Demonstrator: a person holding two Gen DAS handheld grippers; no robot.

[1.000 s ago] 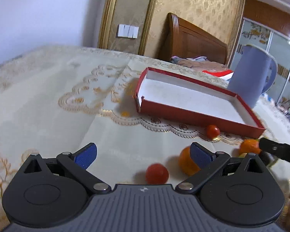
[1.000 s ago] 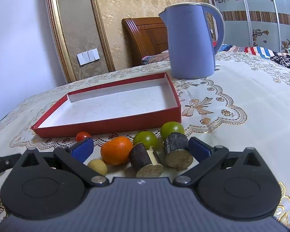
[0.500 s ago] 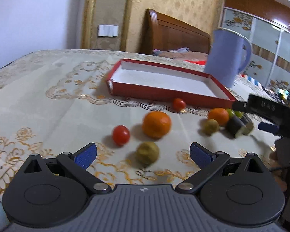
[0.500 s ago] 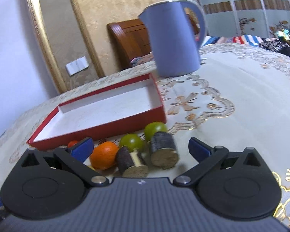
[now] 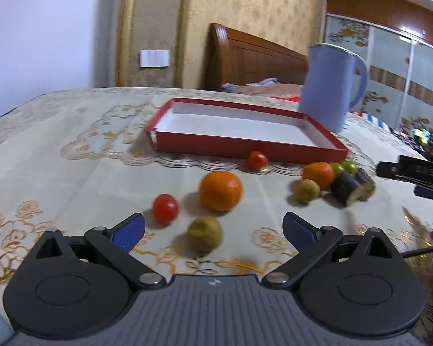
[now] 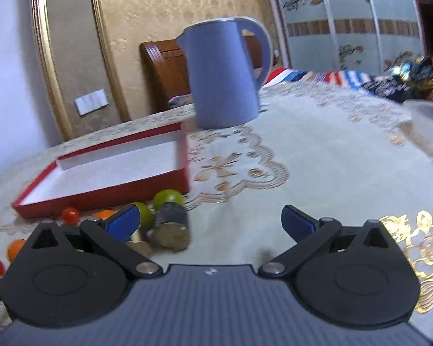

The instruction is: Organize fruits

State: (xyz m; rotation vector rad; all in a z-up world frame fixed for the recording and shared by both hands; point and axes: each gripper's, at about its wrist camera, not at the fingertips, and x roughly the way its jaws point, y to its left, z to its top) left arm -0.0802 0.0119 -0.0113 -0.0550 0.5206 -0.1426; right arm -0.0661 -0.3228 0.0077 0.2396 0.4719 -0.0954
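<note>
Fruits (image 5: pixel 220 191) loose, round, slightly blurred

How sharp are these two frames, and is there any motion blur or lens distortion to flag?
Left wrist view: mostly sharp, slight smear on the brownish fruit and the cut dark pieces; fisheye bends the room edges. Right wrist view: strong motion blur on the blue kettle and red tray; only the hand-held gripper stays crisp.

Loose fruits lie on the cloth before the empty red tray (image 5: pixel 245 144): orange (image 5: pixel 220 191), tomato (image 5: pixel 165 208), kiwi (image 5: pixel 205 232), a cluster by the tray's right corner.
</note>
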